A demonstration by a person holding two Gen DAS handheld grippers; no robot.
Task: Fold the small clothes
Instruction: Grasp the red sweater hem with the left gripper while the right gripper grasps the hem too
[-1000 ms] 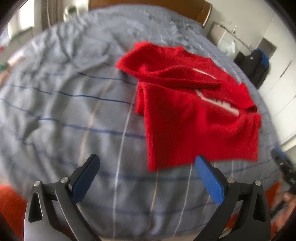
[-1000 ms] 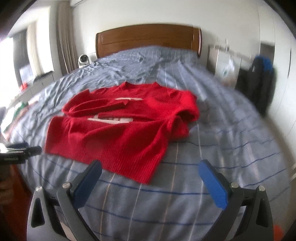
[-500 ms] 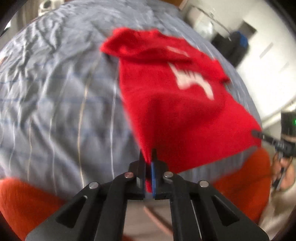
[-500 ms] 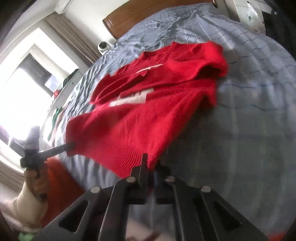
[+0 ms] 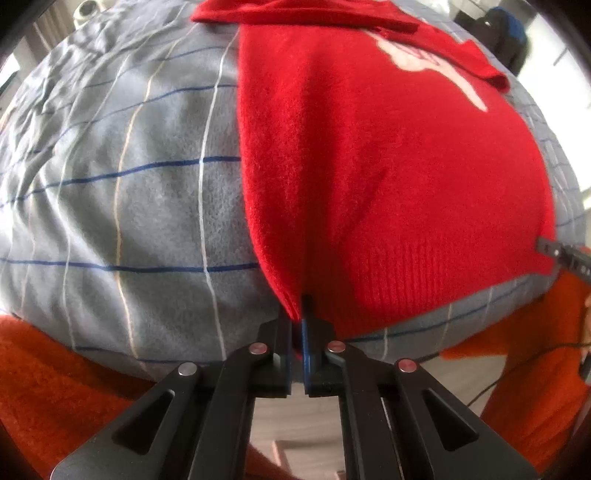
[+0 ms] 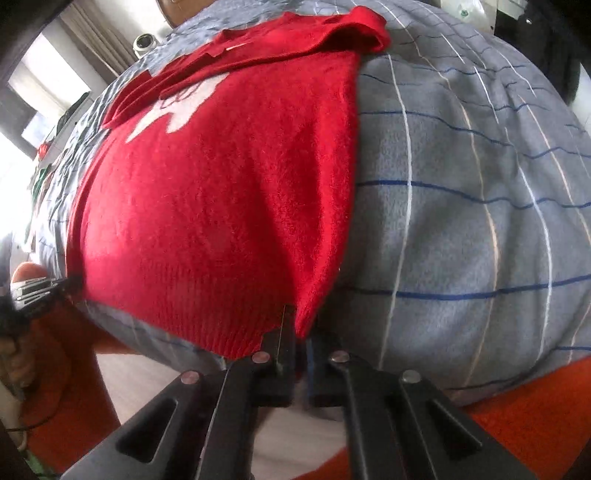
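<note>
A red knitted sweater [image 5: 388, 155] with a white pattern lies flat on the bed, sleeves folded across its chest. My left gripper [image 5: 297, 314] is shut on the sweater's bottom left hem corner at the bed's near edge. In the right wrist view the same sweater [image 6: 221, 192] fills the left half, and my right gripper [image 6: 301, 334] is shut on its bottom right hem corner. Each gripper's tip shows in the other's view, the right gripper [image 5: 554, 253] at the far hem corner and the left gripper [image 6: 55, 286] likewise.
The grey bedspread [image 5: 129, 192] with blue and white check lines covers the bed. An orange rug [image 5: 55, 387] lies on the floor below the bed edge. A dark bag [image 5: 506, 33] stands at the far right. A hand [image 6: 14, 354] holds the left gripper.
Both grippers came down from above the bed to the sweater's hem and went from wide open to shut on its two bottom corners.
</note>
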